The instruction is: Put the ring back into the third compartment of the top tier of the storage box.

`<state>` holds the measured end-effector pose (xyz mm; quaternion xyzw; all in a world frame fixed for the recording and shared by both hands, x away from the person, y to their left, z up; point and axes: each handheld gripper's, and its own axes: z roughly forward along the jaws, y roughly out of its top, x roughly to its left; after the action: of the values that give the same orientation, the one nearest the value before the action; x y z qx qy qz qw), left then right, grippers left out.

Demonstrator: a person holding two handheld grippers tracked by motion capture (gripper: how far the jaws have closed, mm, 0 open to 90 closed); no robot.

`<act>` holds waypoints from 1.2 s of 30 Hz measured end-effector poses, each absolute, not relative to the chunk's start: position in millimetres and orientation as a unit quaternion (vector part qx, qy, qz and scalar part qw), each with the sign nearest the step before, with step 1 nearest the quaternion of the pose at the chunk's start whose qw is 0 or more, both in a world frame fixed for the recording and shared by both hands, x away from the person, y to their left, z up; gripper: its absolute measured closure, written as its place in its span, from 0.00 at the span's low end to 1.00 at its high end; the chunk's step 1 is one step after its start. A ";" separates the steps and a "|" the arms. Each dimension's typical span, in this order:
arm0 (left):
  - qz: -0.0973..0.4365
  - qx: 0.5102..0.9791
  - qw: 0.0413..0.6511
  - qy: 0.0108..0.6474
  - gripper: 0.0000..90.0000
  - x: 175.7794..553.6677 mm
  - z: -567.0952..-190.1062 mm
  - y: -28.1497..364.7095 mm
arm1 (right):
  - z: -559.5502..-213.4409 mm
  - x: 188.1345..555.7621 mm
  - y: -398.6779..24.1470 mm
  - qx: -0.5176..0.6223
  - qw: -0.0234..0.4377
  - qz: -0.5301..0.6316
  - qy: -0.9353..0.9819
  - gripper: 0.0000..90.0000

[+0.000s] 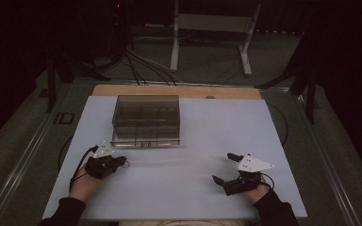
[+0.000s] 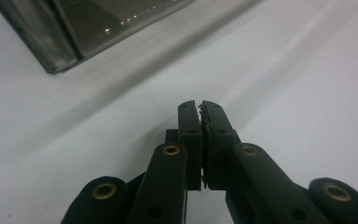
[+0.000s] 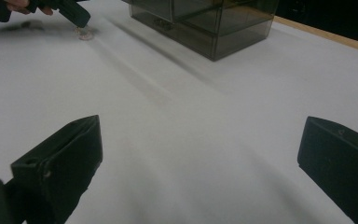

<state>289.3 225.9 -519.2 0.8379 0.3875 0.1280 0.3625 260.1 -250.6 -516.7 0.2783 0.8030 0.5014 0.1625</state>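
From up high I see my left gripper [image 1: 120,161] low on the white surface [image 1: 193,141], just in front of the near left corner of the smoked clear box [image 1: 145,120], which sits toward the far left of the sheet with its divided compartments faintly visible through the lid. In the left gripper view the two black jaws are pressed together, and a thin sliver of something dark and ragged sits in the seam between the pads; I cannot tell what it is. From the right gripper view, that same gripper's tip rests right beside a small pale round thing [image 3: 84,33] lying flat on the surface, too blurred for me to name, and whether the tip touches it I cannot tell. My right gripper [image 1: 224,167] is well apart, near the front right of the surface, its jaws spread wide with only bare white sheet between them, pointing across toward the box [image 3: 205,23].
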 end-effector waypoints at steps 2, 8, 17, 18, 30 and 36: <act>0.127 0.839 0.366 0.383 0.97 287.8 -516.9 224.5 | -516.6 260.2 -250.7 0.278 0.163 0.501 0.803 0.00; 0.128 0.839 0.378 0.370 0.97 282.8 -508.5 218.9 | -516.7 260.1 -250.9 0.279 0.164 0.501 0.803 0.00; 0.129 0.840 0.392 0.353 0.97 278.4 -497.7 211.1 | -516.8 260.2 -250.9 0.279 0.164 0.500 0.803 0.00; 0.130 0.840 0.393 0.351 0.97 278.0 -496.2 210.8 | -516.8 260.2 -250.9 0.279 0.164 0.500 0.803 0.00; 0.126 0.837 0.414 0.334 0.97 279.2 -481.0 204.9 | -516.7 260.0 -250.9 0.280 0.165 0.500 0.803 0.00; 0.123 0.837 0.418 0.330 0.97 282.8 -473.9 200.7 | -516.7 260.0 -251.0 0.280 0.164 0.500 0.803 0.00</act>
<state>282.8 200.7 -473.9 0.8371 0.3304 0.1235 0.4182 260.0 -251.0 -516.7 0.2798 0.8029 0.5001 0.1641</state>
